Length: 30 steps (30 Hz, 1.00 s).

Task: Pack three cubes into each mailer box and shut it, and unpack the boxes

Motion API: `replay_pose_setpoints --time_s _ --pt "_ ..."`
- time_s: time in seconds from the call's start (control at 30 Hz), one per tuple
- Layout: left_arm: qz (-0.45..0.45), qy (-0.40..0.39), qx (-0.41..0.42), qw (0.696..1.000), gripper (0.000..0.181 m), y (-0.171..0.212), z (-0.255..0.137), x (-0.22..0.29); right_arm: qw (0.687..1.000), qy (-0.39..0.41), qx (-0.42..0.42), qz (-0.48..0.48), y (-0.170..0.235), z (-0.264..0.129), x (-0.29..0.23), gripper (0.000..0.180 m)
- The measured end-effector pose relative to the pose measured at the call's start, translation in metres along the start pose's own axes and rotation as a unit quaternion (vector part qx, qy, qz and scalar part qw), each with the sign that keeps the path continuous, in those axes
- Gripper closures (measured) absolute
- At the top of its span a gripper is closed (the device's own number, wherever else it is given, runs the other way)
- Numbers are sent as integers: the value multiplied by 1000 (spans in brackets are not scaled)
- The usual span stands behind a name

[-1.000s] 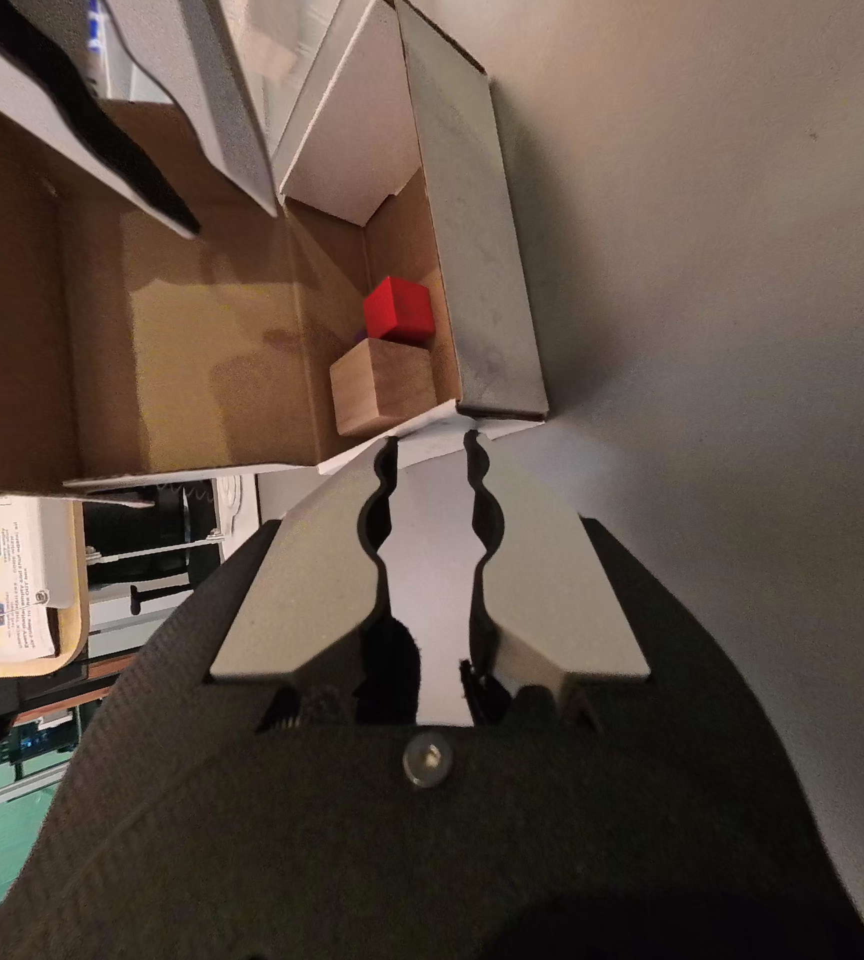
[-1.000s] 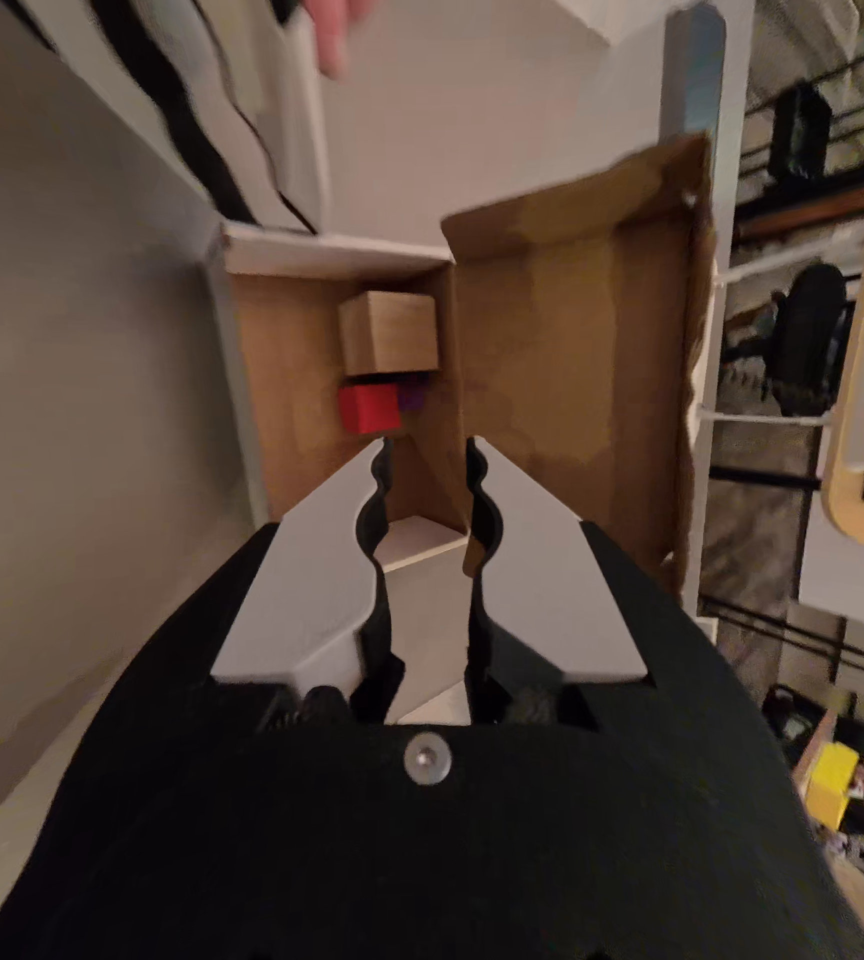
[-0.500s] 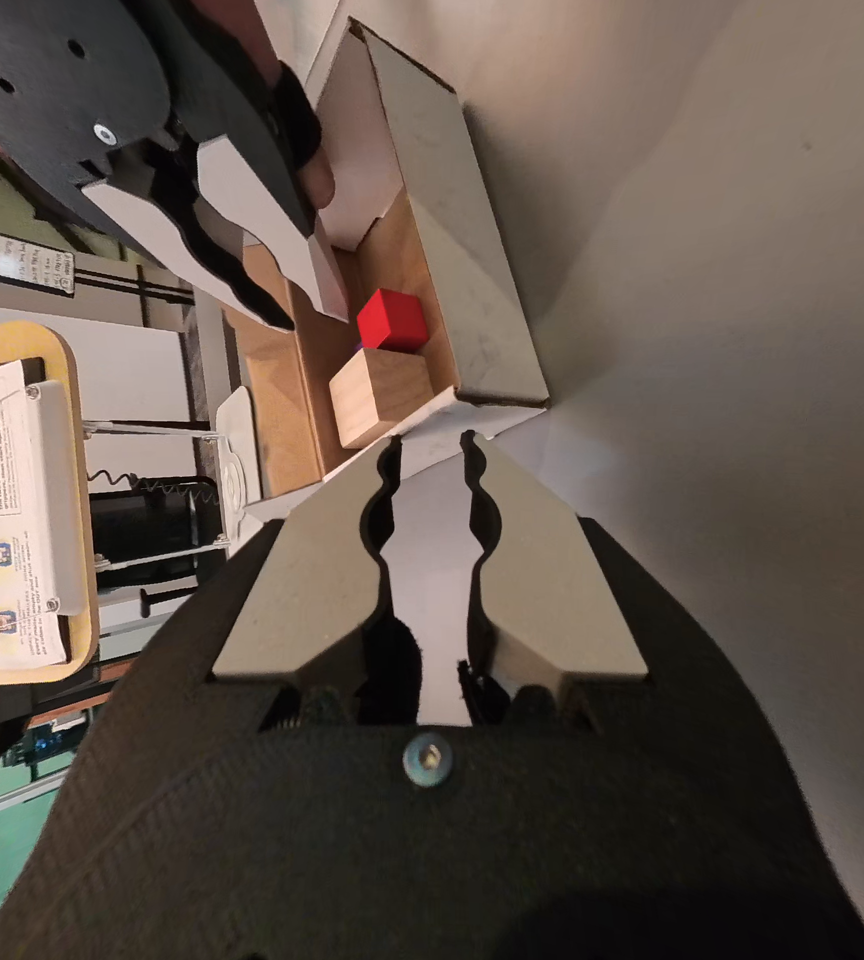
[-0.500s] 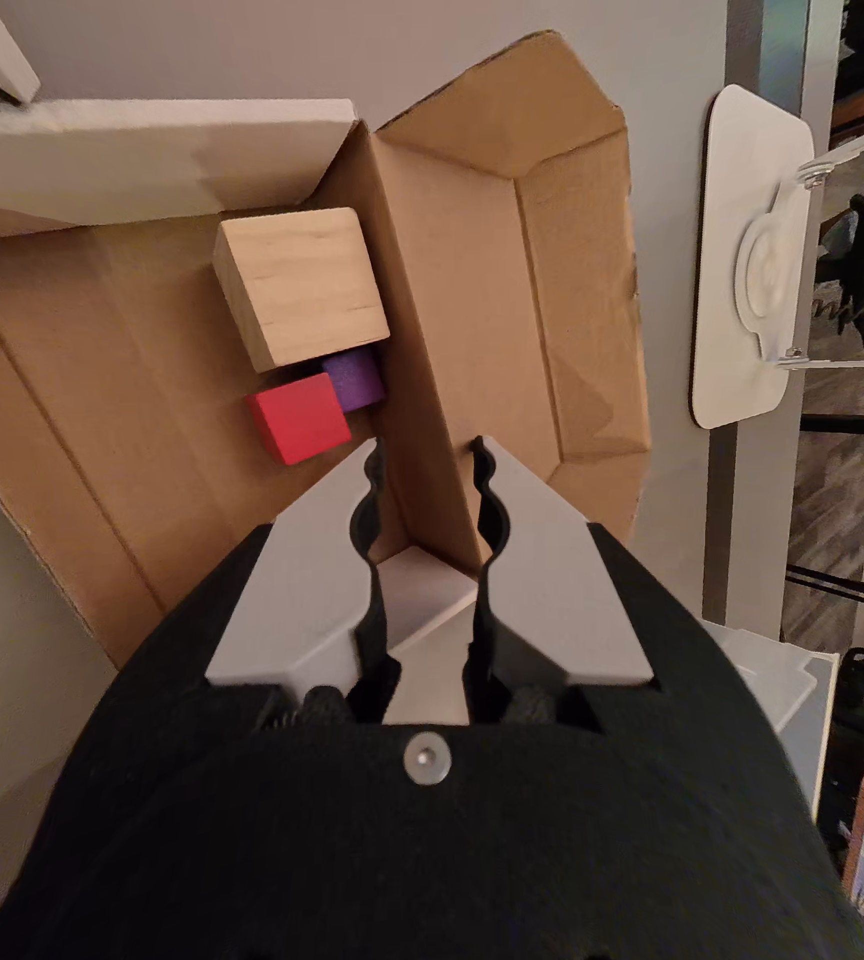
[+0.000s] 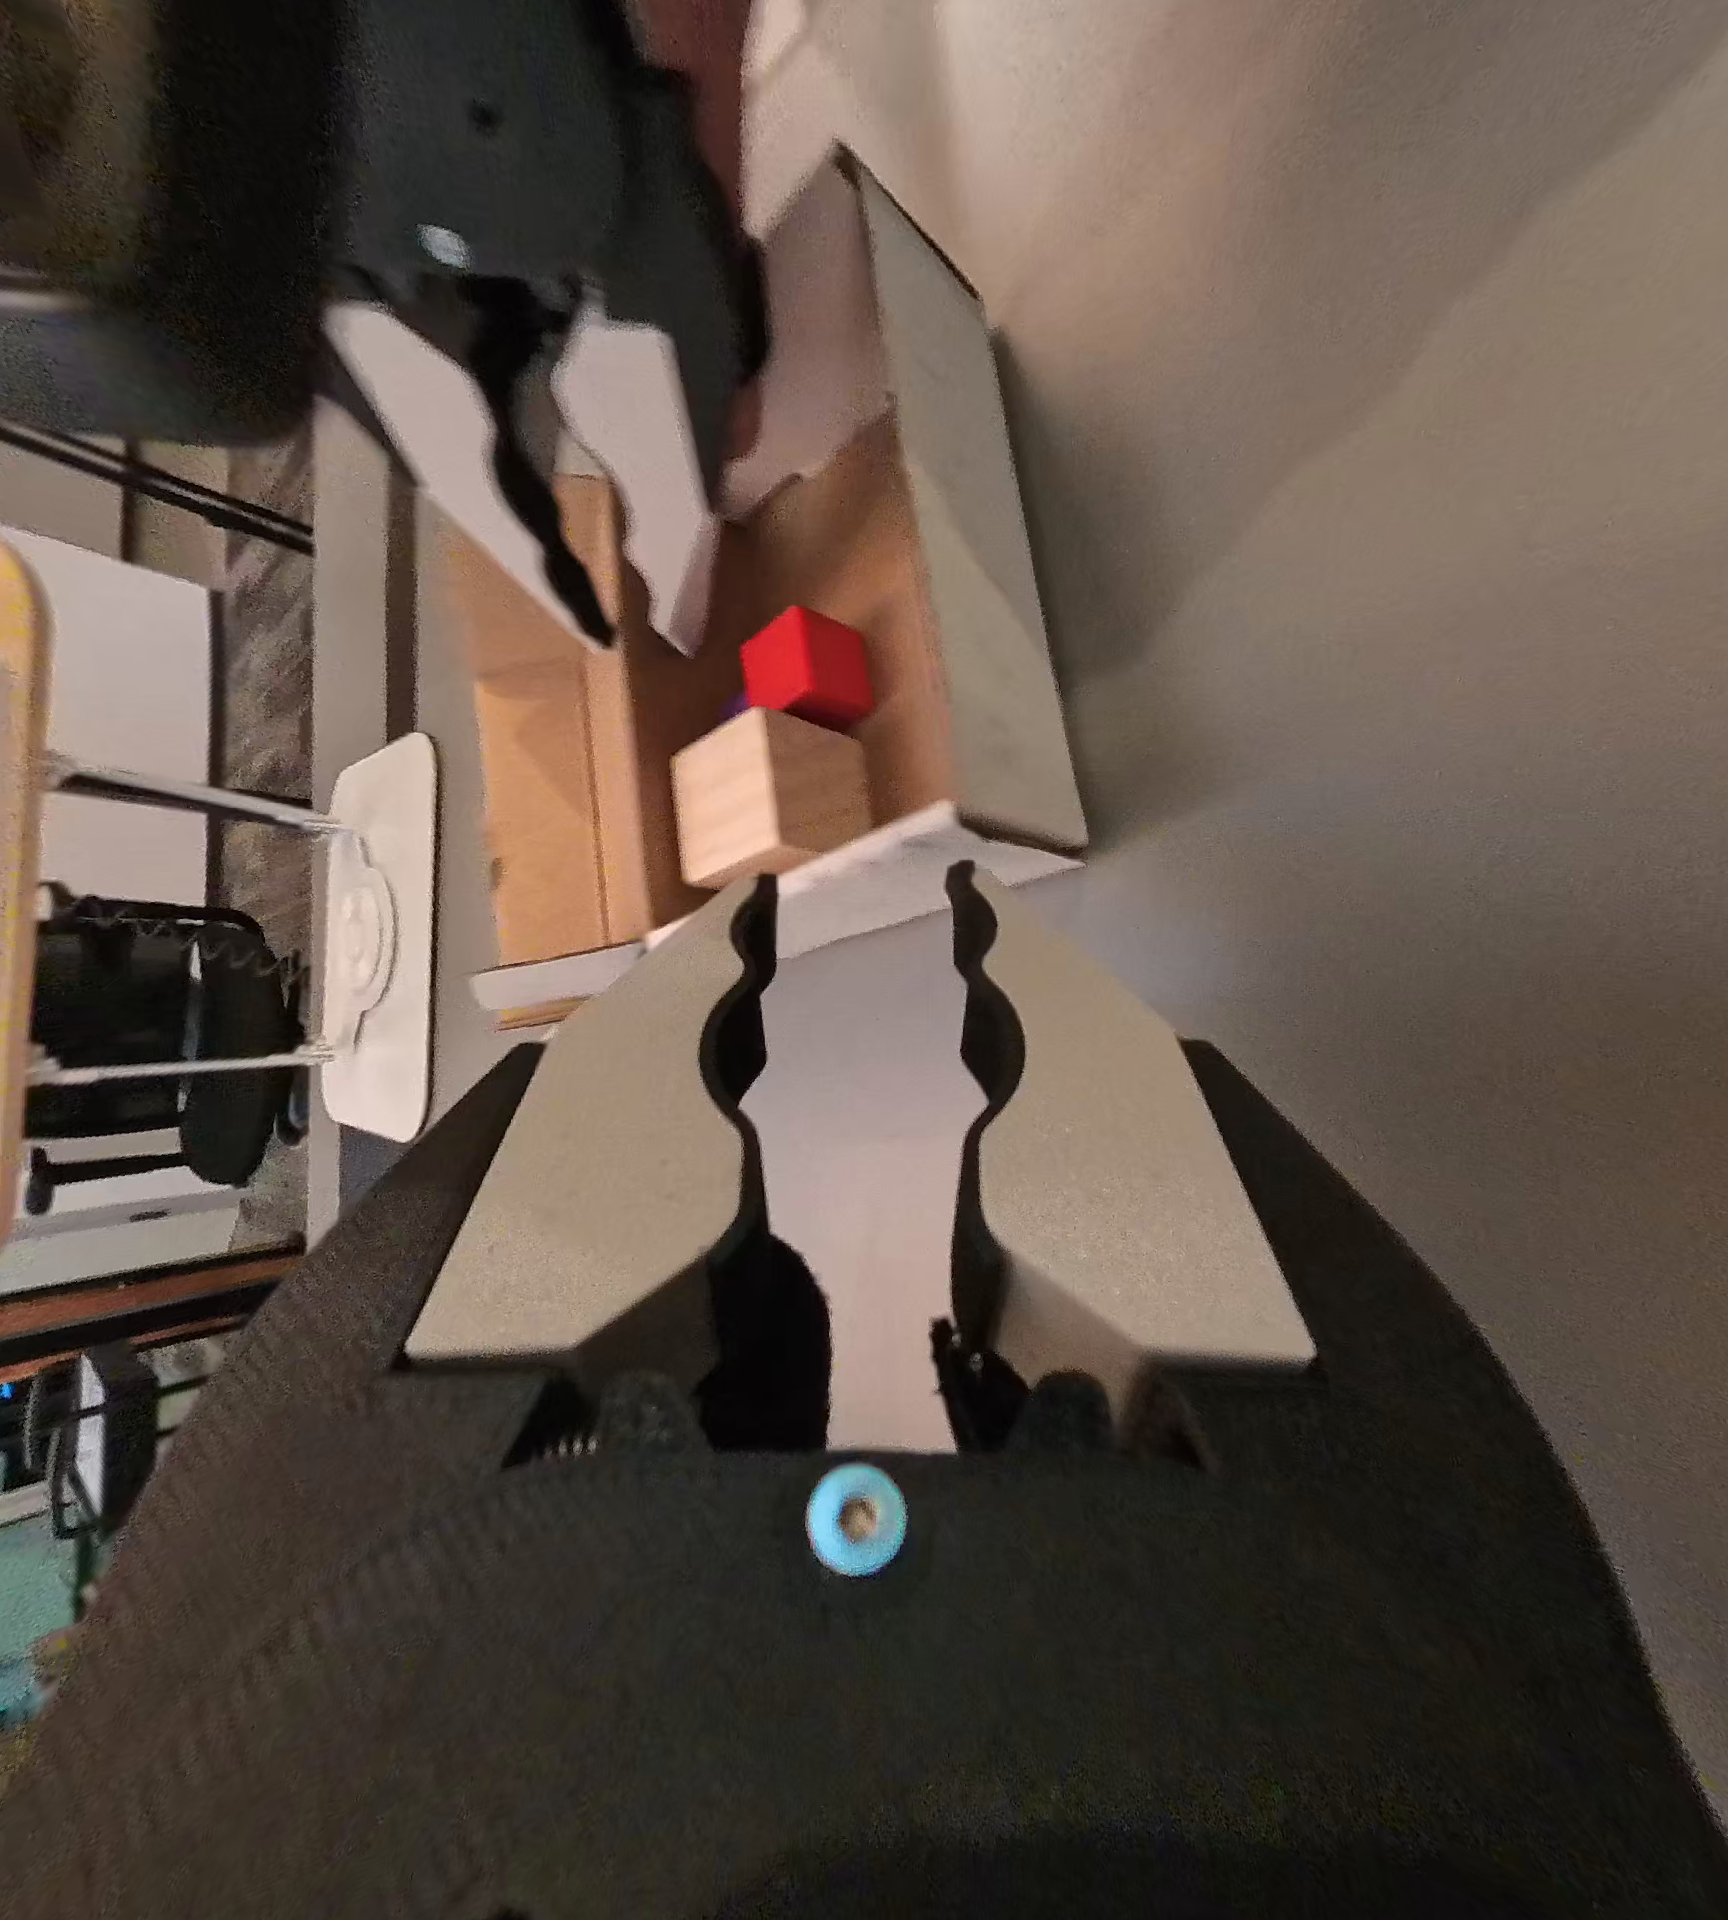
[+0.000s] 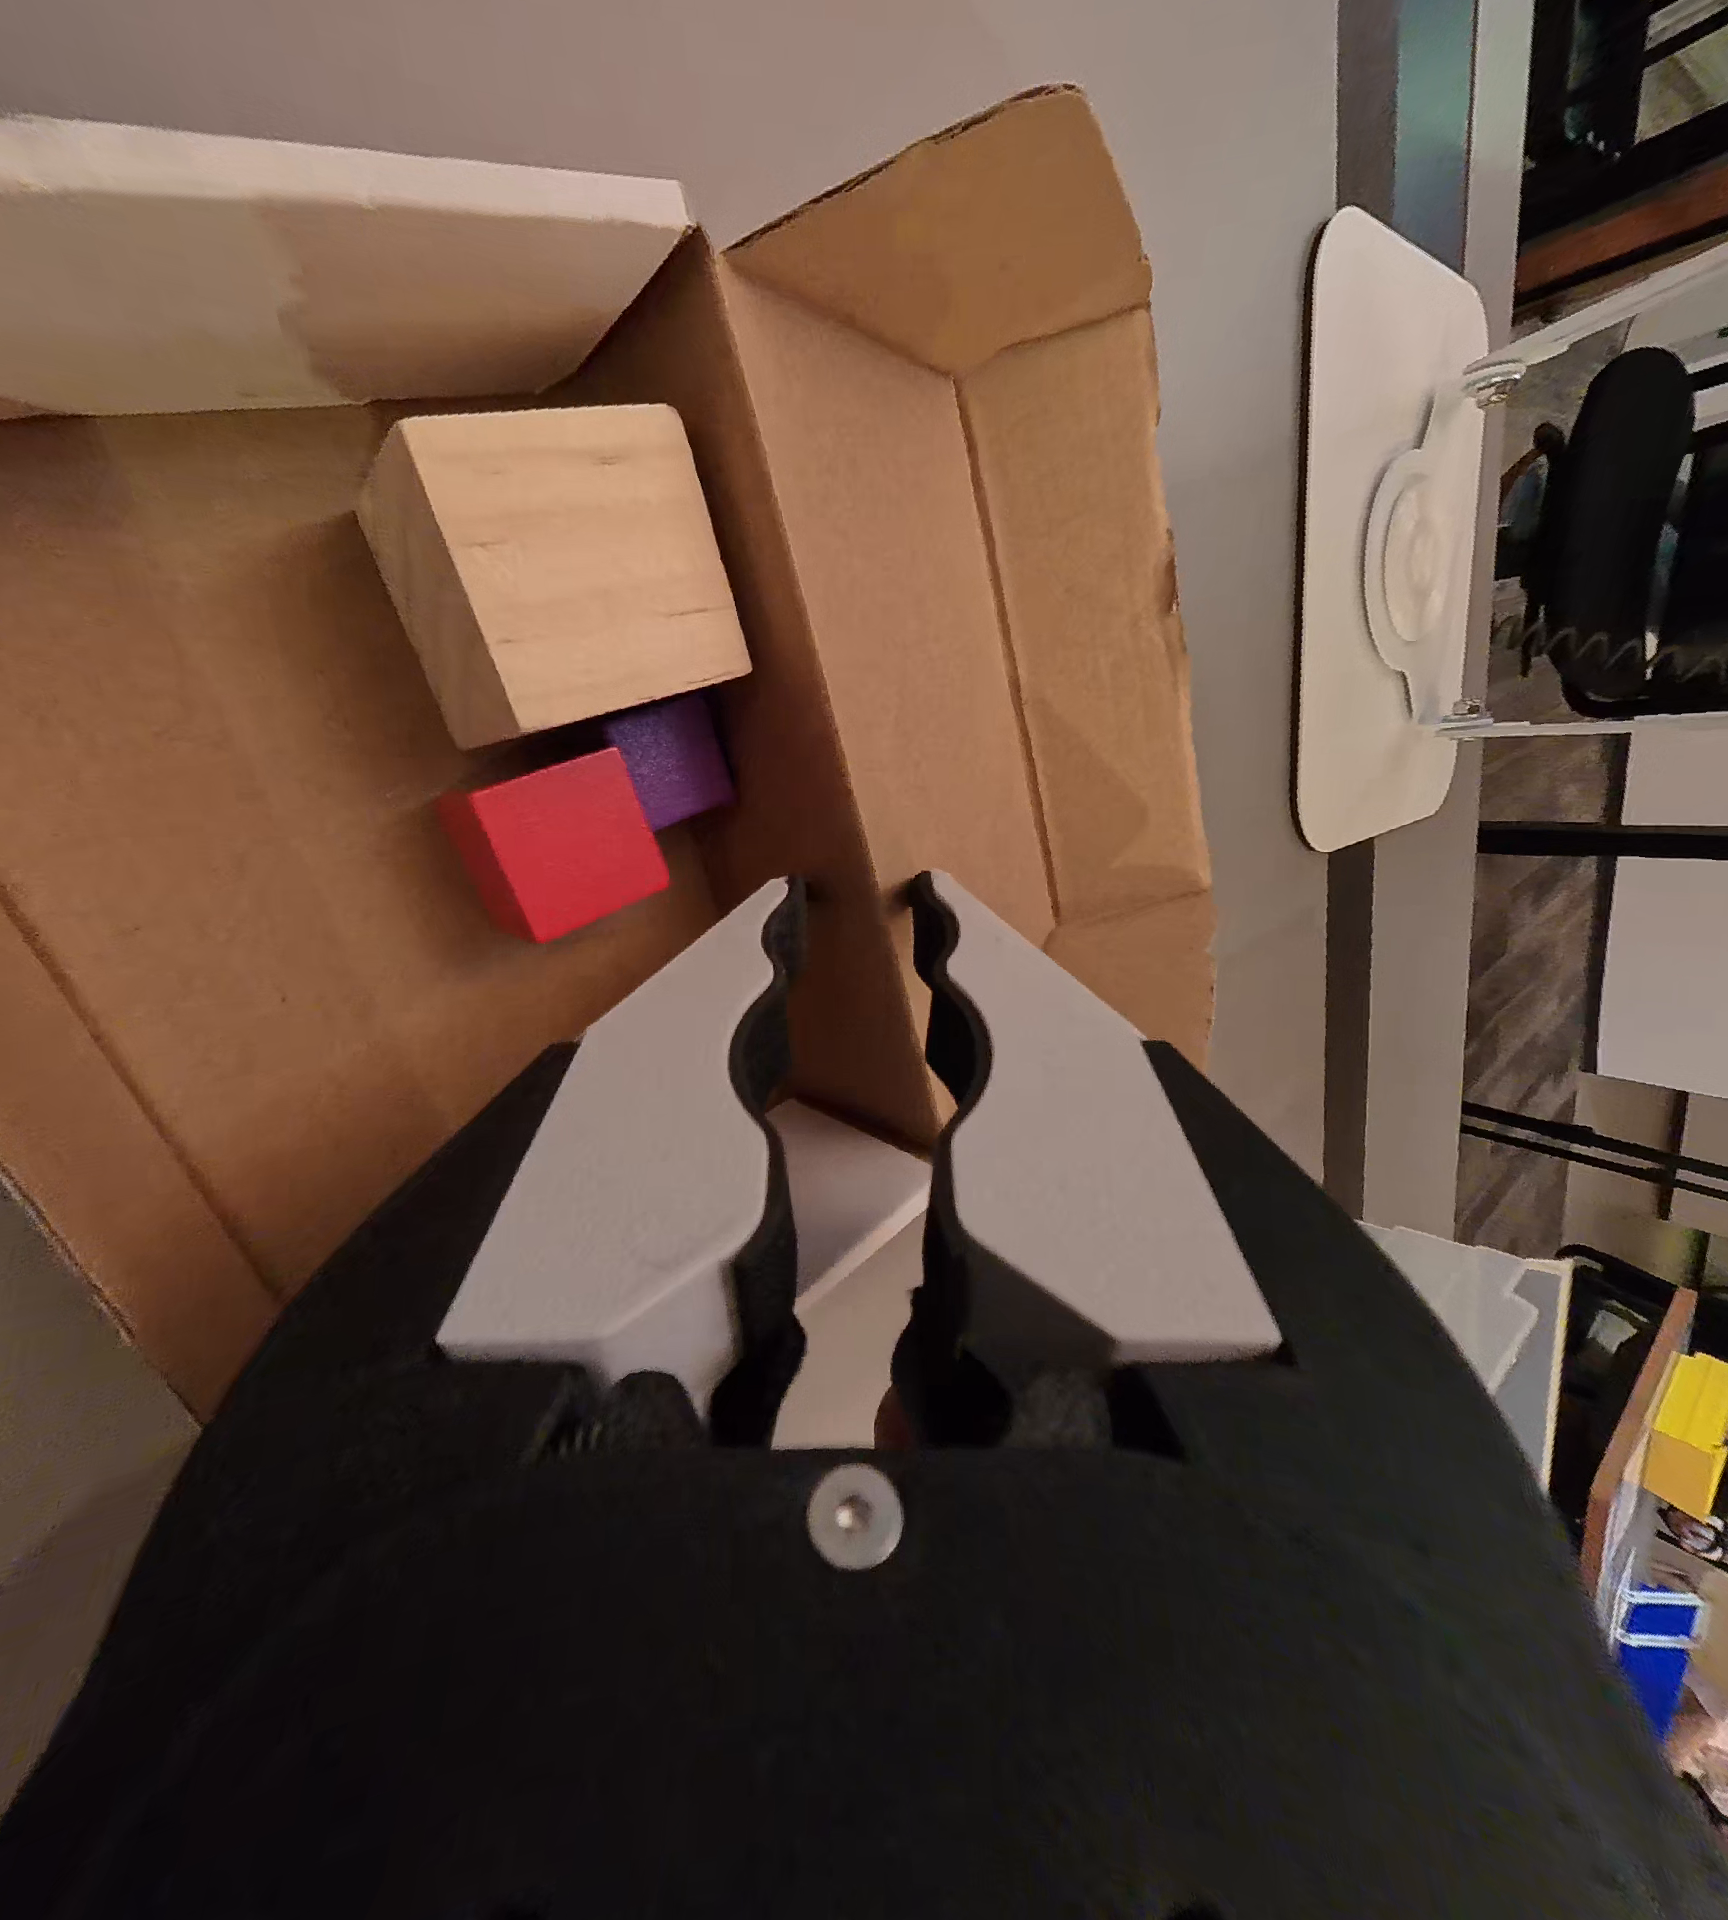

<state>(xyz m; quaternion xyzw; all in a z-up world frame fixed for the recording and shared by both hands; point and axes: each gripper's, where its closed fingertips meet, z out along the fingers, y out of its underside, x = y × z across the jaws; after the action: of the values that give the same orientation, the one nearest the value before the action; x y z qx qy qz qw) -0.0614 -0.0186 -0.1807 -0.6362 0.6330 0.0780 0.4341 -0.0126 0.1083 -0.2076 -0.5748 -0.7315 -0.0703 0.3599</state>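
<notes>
Since half a sec ago the right gripper (image 6: 855, 883) has come in closer over the open brown cardboard mailer box with white outside (image 6: 216, 883), so the blocks look bigger in the right wrist view. From the left wrist view, the right gripper (image 5: 631, 613) has dropped lower, w/ its tips now inside the box near the red block. The left gripper (image 5: 855, 894) has barely moved. It waits just outside the white end flap (image 5: 870, 862).

Both tools have a narrow gap between the fingers and nothing is in them.

All three blocks sit together at one end of the box, by the fold of the open brown lid (image 6: 943, 520). The big pale wooden cube (image 6: 553, 561) is nearest the corner. The small red wooden cube (image 6: 559, 842) is next to it, and the small purple cube (image 6: 673, 769) is tucked between them and the wall – they seem to touch.

The wood blocks look hard and light, w/ smooth flat sides that might slip a bit. The red one looks easiest to pinch, on two flat sides across from each other. The purple one looks soft like foam, but that's a guess. The big cube prob needs the fingers opened wider. The box is thin card – bendy, so go gently.
</notes>
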Motion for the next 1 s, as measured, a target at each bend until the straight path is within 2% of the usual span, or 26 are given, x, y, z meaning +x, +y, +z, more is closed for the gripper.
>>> replay_pose_setpoints --time_s 0.03,0.13,0.2,0.33,0.5,0.73,0.9,1.0 --pt "-13 -8 4 1000 148 -4 -4 -9 1000 4 2 0 0 0 0 162" --pt "-46 -19 0 999 150 -9 -5 -38 1000 11 9 6 0 -1 0 162" --pt "-56 -13 -47 997 150 4 6 -53 1000 14 12 9 0 0 0 162" --pt "6 12 -145 989 150 34 34 -68 1000 15 12 10 0 0 0 161" --pt "-52 77 -142 986 153 37 58 -67 999 14 25 15 0 -1 -1 161" --pt "-114 130 -128 977 162 42 71 -55 999 5 46 29 -1 -2 -1 162" --pt "-129 134 -119 975 162 42 72 -54 998 0 54 34 -2 -2 -1 162" --pt "-114 126 -129 977 163 42 72 -55 995 -16 85 55 -7 -7 -1 161"
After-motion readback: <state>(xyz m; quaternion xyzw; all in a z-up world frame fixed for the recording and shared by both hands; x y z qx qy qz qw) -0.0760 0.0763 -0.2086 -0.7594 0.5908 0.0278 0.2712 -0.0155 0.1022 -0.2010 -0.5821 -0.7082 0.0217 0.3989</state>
